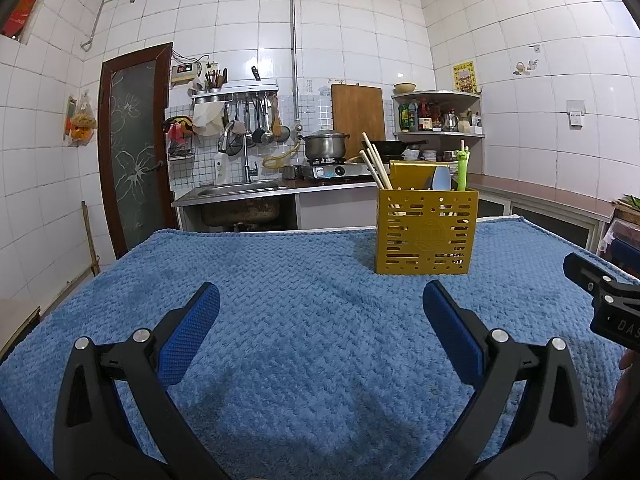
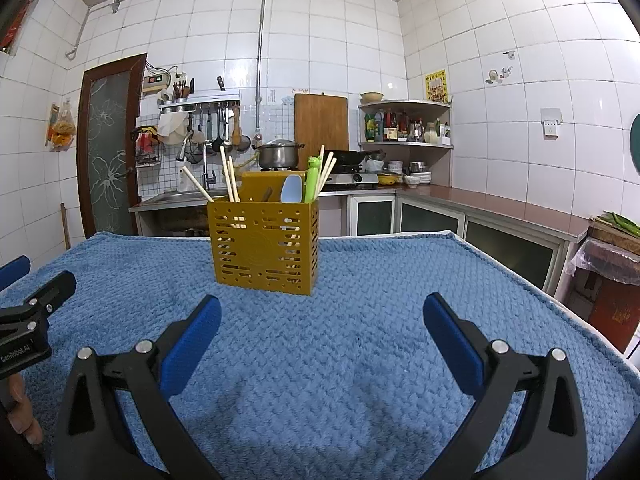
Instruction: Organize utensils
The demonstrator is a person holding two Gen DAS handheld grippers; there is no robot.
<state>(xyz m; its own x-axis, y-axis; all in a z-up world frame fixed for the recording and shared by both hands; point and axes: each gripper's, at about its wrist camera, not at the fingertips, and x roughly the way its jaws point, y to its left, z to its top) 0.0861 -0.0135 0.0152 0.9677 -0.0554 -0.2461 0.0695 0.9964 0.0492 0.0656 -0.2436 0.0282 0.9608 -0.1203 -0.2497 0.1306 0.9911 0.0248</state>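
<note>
**Both grippers idle over the blue cloth, holder loaded**

White-tiled kitchen walls fill the background of both my views, with a glass-paned door [image 1: 134,152] at left of frame and a sink [image 1: 240,189] beside it. Lower down, a blue textured cloth [image 1: 304,304] covers the table from edge to edge.

In the left wrist view my left gripper [image 1: 321,310] sits bottom centre, jaws wide apart with nothing between them. Right of centre stands the yellow perforated utensil holder [image 1: 426,232], upright on the cloth, well ahead of the fingers. Wooden chopsticks [image 1: 374,166] lean out at its left, a pale blue spoon [image 1: 441,179] and a green utensil [image 1: 463,168] toward its right.

In the right wrist view my right gripper [image 2: 322,322] also has its jaws spread wide and empty; the holder appears centre-left, just ahead. Farthest right runs a reddish countertop [image 2: 500,204].
</note>
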